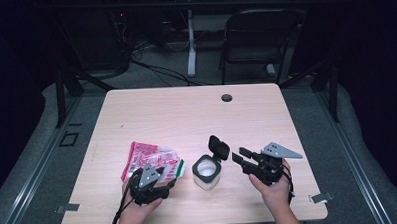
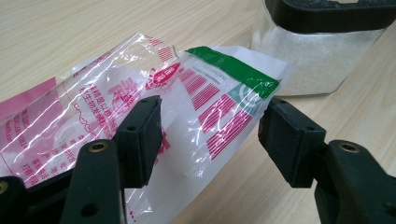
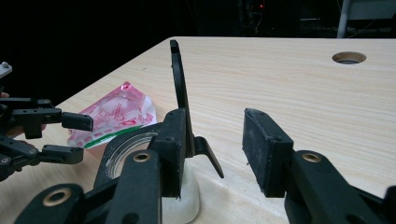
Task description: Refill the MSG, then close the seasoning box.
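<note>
A clear plastic bag (image 1: 150, 158) printed in pink, with a green band at its end, lies flat at the front left of the table. My left gripper (image 2: 212, 126) is open around the bag's (image 2: 140, 84) green end, with neither pad pressing on it. Just right of it stands a clear jar (image 1: 207, 172) of white granules, its black flip lid (image 1: 219, 147) hinged upright. My right gripper (image 3: 217, 140) is open at the lid (image 3: 180, 93), which stands between the jaws against the left pad, well apart from the right pad.
The wooden table (image 1: 186, 112) has a round cable hole (image 1: 227, 97) near its far edge. A black chair (image 1: 259, 35) and a desk leg (image 1: 190, 42) stand on the floor beyond it. Metal clips (image 1: 319, 198) sit at the front corners.
</note>
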Demonstrator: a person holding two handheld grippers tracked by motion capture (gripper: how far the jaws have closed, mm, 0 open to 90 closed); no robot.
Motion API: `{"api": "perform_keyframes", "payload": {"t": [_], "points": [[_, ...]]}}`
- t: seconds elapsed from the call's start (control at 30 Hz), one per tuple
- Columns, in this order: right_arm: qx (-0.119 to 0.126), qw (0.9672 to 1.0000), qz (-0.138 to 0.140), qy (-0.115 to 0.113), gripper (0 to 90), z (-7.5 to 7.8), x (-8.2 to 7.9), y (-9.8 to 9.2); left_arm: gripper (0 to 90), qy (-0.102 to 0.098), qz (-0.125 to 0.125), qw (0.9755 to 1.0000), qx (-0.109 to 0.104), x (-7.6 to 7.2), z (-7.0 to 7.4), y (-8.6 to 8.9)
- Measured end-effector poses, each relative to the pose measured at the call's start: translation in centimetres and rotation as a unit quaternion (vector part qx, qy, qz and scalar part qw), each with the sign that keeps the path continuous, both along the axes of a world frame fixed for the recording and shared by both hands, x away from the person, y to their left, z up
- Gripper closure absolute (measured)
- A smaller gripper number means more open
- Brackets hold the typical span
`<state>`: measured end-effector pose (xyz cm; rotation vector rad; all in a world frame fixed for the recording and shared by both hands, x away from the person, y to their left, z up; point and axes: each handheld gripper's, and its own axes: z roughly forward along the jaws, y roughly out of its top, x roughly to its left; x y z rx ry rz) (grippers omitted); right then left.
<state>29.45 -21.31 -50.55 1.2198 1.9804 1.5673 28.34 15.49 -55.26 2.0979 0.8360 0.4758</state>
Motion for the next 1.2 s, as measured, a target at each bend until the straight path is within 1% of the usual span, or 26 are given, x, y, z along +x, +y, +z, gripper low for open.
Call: {"api": "perform_keyframes", "payload": {"t": [0.17,0.2,0.3,0.5,0.53,0.57,0.6,0.77,1.03,1.2], "points": [[-0.001,1.0000,-0.003,-0.001,58.5,-0.2,0.1,0.1,40.0,0.000,-0.002,1.0000,-0.002,-0.1,-0.1,-0.2],[-0.004,1.0000,-0.005,0.000,58.5,-0.2,0.1,0.1,40.0,0.000,-0.002,1.0000,-0.001,-0.1,-0.1,-0.2],[-0.004,1.0000,-0.003,-0.002,58.6,-0.3,0.2,0.3,40.0,0.001,-0.004,1.0000,-0.002,-0.2,-0.1,-0.3],[-0.013,0.9999,-0.002,-0.003,58.6,-0.5,0.3,0.8,40.0,0.000,-0.003,1.0000,-0.001,-0.2,-0.1,-0.3],[-0.018,0.9998,-0.001,-0.003,59.1,-0.5,0.3,0.9,40.0,0.000,-0.003,1.0000,-0.001,-0.2,-0.1,-0.2],[-0.016,0.9999,0.000,-0.004,59.3,-0.5,0.4,1.0,40.0,0.000,-0.003,1.0000,-0.001,-0.2,-0.2,-0.2],[-0.022,0.9998,0.000,-0.003,59.7,-0.5,0.4,0.9,40.0,0.001,-0.002,1.0000,-0.001,-0.2,-0.2,-0.2],[-0.027,0.9996,-0.004,-0.003,60.9,-0.7,0.5,1.1,40.0,0.002,-0.002,1.0000,0.000,-0.2,-0.2,-0.2],[-0.026,0.9996,-0.005,-0.003,60.9,-0.7,0.7,1.1,40.0,0.006,-0.008,0.9999,0.002,-0.3,-0.4,-0.5],[-0.025,0.9997,0.003,-0.001,59.3,-0.8,0.7,1.2,39.9,0.007,-0.013,0.9999,0.005,-0.5,-0.5,-0.8]]}}
